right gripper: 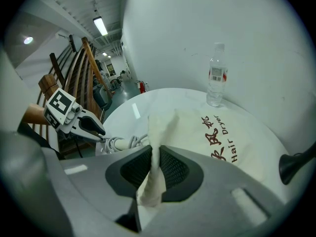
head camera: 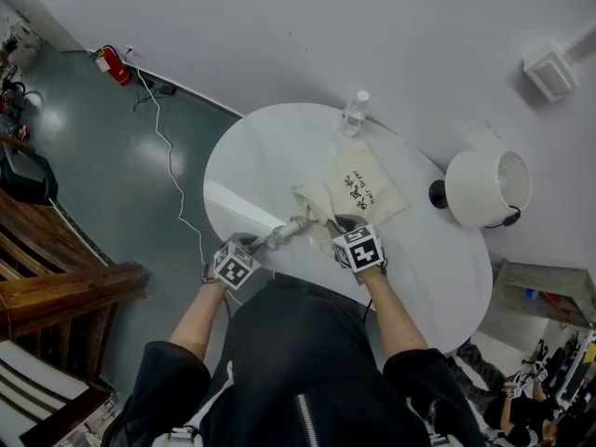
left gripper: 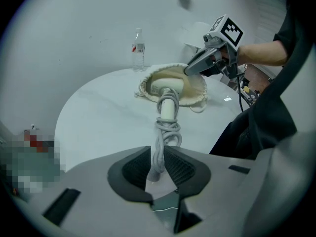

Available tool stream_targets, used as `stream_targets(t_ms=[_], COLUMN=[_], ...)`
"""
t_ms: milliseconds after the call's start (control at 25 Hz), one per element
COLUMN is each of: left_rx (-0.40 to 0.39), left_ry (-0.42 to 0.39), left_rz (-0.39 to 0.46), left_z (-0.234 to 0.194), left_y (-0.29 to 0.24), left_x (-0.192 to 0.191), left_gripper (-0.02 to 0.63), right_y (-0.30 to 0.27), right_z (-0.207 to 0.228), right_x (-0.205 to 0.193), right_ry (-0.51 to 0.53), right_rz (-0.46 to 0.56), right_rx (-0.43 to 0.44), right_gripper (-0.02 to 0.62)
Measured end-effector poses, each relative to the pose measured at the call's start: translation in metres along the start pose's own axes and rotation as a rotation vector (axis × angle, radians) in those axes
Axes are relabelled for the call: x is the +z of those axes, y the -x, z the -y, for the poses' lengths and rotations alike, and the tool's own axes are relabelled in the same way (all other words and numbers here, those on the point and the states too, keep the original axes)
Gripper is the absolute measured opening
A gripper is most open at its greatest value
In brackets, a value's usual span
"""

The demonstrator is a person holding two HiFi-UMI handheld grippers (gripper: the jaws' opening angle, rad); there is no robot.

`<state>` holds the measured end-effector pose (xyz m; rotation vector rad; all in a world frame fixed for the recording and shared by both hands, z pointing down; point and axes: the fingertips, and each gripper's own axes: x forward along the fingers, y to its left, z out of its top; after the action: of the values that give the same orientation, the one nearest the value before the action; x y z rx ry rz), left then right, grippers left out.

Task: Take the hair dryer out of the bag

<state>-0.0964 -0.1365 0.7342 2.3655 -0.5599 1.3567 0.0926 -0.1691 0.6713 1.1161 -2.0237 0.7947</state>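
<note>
Nearest, the left tongs [left gripper: 157, 166] are clenched on the grey, rubbery cord [left gripper: 168, 132], which is coiled at the butt of the hair dryer [left gripper: 169, 103]. That hold likely gives a straight pull out of the mouth. The right tongs [right gripper: 157, 169] pinch a fold of the soft cream cloth bag [right gripper: 217, 137], apparently anchoring it against that pull. The dryer's smooth, pale, cylindrical handle sticks out, while its head sits inside the puckered opening. Beyond, a clear plastic water bottle [right gripper: 216, 75] stands on the glossy white round tabletop [left gripper: 98, 117].
</note>
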Motion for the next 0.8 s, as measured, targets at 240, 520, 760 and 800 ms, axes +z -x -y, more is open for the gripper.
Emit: stream_targets(t_ms=[240, 520, 760, 800], left_rx=[-0.006, -0.020, -0.045, -0.051], left_ry=[0.040, -0.006, -0.033, -0.036], left_rz=[0.102, 0.164, 0.183, 0.179], left_z=[-0.003, 0.006, 0.018, 0.020], left_y=[0.016, 0.019, 0.011, 0.009], left_x=[0.030, 0.072, 0.097, 0.100], left_gripper=[0.127, 0.185, 0.224, 0.229], right_y=[0.000, 0.000, 0.003, 0.003], right_z=[0.001, 0.000, 0.001, 0.001], right_x=[0.001, 0.001, 0.002, 0.002], right_ry=[-0.002, -0.006, -0.005, -0.005], right_rz=[0.001, 0.004, 0.006, 0.007], right_rx=[0.002, 0.004, 0.008, 0.009], right_gripper=[0.049, 0.049, 0.049, 0.049])
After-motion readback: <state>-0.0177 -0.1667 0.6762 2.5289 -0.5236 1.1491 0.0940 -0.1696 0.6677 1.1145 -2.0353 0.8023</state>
